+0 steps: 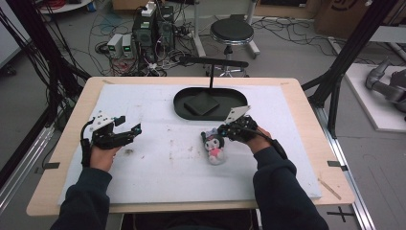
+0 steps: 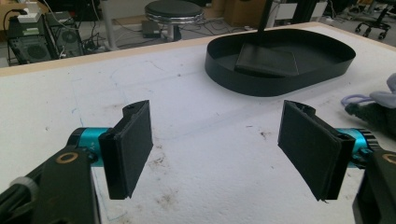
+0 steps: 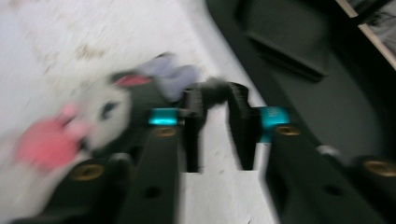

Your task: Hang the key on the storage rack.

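A small plush toy [image 1: 214, 147] with a black hood, white face and pink body is on the white mat right of centre. My right gripper [image 1: 221, 130] sits at the toy's upper end. In the right gripper view the jaws stand close together, pinching a black fuzzy tip of the plush toy [image 3: 100, 112] between the right gripper's [image 3: 215, 99] pads. That view is blurred. My left gripper [image 1: 128, 123] hovers over the mat's left side. In its own view the left gripper [image 2: 219, 149] is wide open, with bare mat between the jaws.
A black oval tray [image 1: 179, 104] with a flat black pad [image 1: 202, 103] and an upright post lies at the mat's far middle, just beyond the toy. The same tray [image 2: 243, 86] shows ahead of the left gripper. Beyond the table stand a stool [image 1: 231, 31] and cabled computers.
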`<state>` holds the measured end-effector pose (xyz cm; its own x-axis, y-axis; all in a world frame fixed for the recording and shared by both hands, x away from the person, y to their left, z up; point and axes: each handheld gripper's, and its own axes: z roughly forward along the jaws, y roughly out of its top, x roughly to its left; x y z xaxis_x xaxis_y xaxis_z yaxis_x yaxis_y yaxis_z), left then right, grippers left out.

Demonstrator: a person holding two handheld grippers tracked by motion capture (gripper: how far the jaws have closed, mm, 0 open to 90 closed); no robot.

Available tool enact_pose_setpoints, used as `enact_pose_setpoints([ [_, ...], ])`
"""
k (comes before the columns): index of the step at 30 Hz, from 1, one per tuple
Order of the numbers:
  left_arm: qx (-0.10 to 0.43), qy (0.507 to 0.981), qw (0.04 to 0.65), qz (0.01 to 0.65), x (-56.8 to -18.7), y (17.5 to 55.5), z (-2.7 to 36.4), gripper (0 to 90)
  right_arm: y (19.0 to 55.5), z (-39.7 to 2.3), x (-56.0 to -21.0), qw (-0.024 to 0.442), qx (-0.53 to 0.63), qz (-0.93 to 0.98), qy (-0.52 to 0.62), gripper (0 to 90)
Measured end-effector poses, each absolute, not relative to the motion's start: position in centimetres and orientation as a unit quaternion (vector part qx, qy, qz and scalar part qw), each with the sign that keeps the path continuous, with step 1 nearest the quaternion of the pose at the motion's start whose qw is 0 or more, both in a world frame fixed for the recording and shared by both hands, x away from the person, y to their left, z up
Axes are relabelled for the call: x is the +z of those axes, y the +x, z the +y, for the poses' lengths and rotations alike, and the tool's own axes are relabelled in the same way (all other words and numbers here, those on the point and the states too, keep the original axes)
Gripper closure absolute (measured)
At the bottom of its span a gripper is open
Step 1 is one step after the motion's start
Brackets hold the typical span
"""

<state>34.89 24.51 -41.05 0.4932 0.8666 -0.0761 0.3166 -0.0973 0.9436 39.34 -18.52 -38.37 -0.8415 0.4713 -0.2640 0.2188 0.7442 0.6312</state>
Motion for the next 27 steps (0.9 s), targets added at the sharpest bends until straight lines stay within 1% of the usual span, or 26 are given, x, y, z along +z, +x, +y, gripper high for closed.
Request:
enact_pose_setpoints([
  [1, 0.265, 0.692, 0.518, 0.427, -41.0, 34.9, 24.5, 26.2, 39.3, -18.4, -38.3, 0.212, 0.314, 0.902, 0.209, 60.6],
  [2, 0.265, 0.693, 0.518, 0.426, -41.0, 34.9, 24.6, 26.2, 39.4, -18.4, -38.2, 0.21, 0.321, 0.894, 0.23, 52.5],
  [4, 0.267, 0.691, 0.518, 0.428, -41.0, 34.8, 24.6, 26.4, 39.1, -18.5, -38.1, 0.199, 0.347, 0.874, 0.274, 45.3],
  [5, 0.266, 0.691, 0.518, 0.428, -41.0, 34.8, 24.7, 26.4, 38.8, -18.5, -38.1, 0.196, 0.362, 0.861, 0.299, 39.0],
  [8, 0.265, 0.691, 0.518, 0.429, -41.0, 34.8, 24.7, 26.4, 37.8, -18.3, -38.5, 0.189, 0.379, 0.84, 0.34, 25.8],
  [10, 0.266, 0.691, 0.518, 0.428, -41.0, 34.8, 24.7, 26.4, 36.9, -17.7, -39.4, 0.187, 0.369, 0.838, 0.357, 20.6],
  [12, 0.265, 0.691, 0.518, 0.428, -41.0, 34.8, 24.6, 26.5, 36.1, -17.0, -40.3, 0.184, 0.362, 0.839, 0.361, 20.7],
  [15, 0.264, 0.691, 0.518, 0.429, -41.0, 34.8, 24.7, 26.5, 35.0, -15.5, -41.5, 0.202, 0.345, 0.847, 0.349, 20.6],
  [16, 0.264, 0.691, 0.518, 0.429, -41.0, 34.8, 24.7, 26.6, 34.6, -14.8, -42.3, 0.204, 0.33, 0.861, 0.328, 20.5],
  [17, 0.264, 0.692, 0.518, 0.429, -41.0, 34.8, 24.7, 26.6, 34.6, -14.8, -42.3, 0.204, 0.33, 0.861, 0.328, 20.5],
  [19, 0.264, 0.691, 0.519, 0.429, -41.0, 34.8, 24.8, 26.7, 34.5, -14.3, -43.0, 0.207, 0.292, 0.881, 0.31, 20.2],
  [20, 0.264, 0.691, 0.52, 0.428, -41.0, 34.8, 24.8, 27.7, 34.7, -14.5, -43.2, 0.204, 0.277, 0.891, 0.297, 22.1],
  [21, 0.266, 0.692, 0.519, 0.425, -41.0, 34.8, 24.8, 29.4, 34.8, -14.7, -43.2, 0.201, 0.272, 0.895, 0.292, 27.8],
  [23, 0.267, 0.691, 0.519, 0.426, -41.0, 34.7, 24.9, 30.2, 35.4, -15.5, -42.9, 0.181, 0.273, 0.902, 0.281, 30.7],
  [27, 0.269, 0.69, 0.519, 0.428, -41.0, 34.7, 25.0, 30.2, 36.0, -16.5, -42.6, 0.181, 0.262, 0.925, 0.207, 30.7],
])
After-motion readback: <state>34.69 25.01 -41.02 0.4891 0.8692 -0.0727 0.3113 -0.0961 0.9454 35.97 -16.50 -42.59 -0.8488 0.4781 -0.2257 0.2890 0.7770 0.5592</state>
